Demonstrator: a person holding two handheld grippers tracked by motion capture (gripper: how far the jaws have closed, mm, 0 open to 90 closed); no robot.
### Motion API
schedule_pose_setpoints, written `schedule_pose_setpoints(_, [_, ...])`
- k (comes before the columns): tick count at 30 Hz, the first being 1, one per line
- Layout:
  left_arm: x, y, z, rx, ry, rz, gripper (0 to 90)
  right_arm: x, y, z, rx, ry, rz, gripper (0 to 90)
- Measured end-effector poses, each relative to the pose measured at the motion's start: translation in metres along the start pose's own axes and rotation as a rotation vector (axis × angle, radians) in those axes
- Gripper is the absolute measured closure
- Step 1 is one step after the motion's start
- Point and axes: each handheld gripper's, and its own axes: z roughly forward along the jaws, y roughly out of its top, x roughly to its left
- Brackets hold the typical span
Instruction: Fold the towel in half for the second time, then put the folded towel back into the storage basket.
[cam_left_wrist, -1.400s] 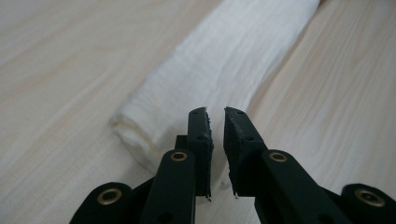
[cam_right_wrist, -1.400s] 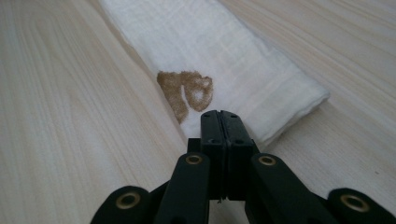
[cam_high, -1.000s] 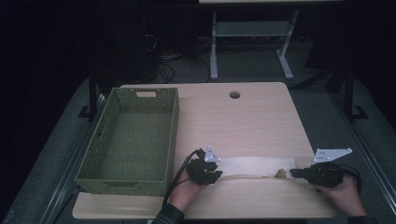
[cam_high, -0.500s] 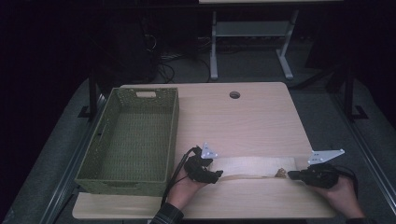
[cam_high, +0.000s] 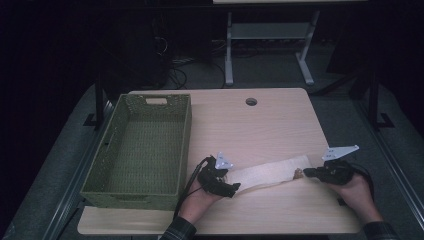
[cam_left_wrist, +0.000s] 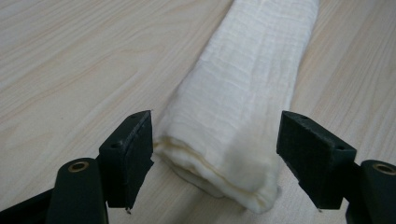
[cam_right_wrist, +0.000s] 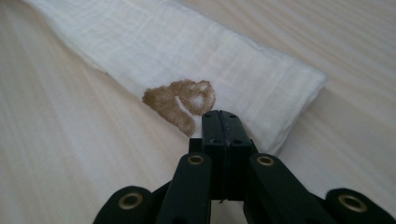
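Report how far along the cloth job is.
Done: the white cloth lies folded into a long strip on the table. In hand: the right gripper, shut, pinches one end; the left gripper has just opened, straddling the other. Left: the green basket holds nothing yet.

A long, narrow strip of cream-white crinkled gauze cloth (cam_high: 267, 173), folded lengthwise into several layers, lies flat on the pale wood-grain surface (cam_high: 260, 125) near its front edge, slanting slightly. One end (cam_left_wrist: 219, 172) shows stacked folded edges with a seam along the hem. Near the opposite, squared end sits a brown, fuzzy patch (cam_right_wrist: 180, 100) with a small pale spot in it.
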Motion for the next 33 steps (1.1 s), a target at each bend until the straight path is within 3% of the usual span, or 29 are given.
schedule_pose_setpoints(12, [0.004,-0.001,-0.003,-0.012,-0.004,-0.022,26.5,-0.025,0.029,0.025,-0.017,-0.015,-0.015,89.8])
schedule_pose_setpoints(21, [0.005,0.000,-0.002,-0.010,-0.003,-0.018,26.8,-0.033,0.051,0.046,-0.033,-0.010,-0.054,89.8])
schedule_pose_setpoints(24, [0.006,0.000,-0.002,-0.014,-0.003,-0.027,27.0,-0.038,0.057,0.053,-0.054,0.002,-0.045,89.8])
schedule_pose_setpoints(31, [0.008,0.004,0.001,-0.028,-0.009,-0.028,30.8,-0.043,0.060,0.056,-0.089,0.010,-0.032,89.1])
schedule_pose_setpoints(33, [0.010,0.006,0.002,-0.034,-0.015,-0.037,36.3,-0.041,0.059,0.049,-0.114,0.009,-0.028,83.0])
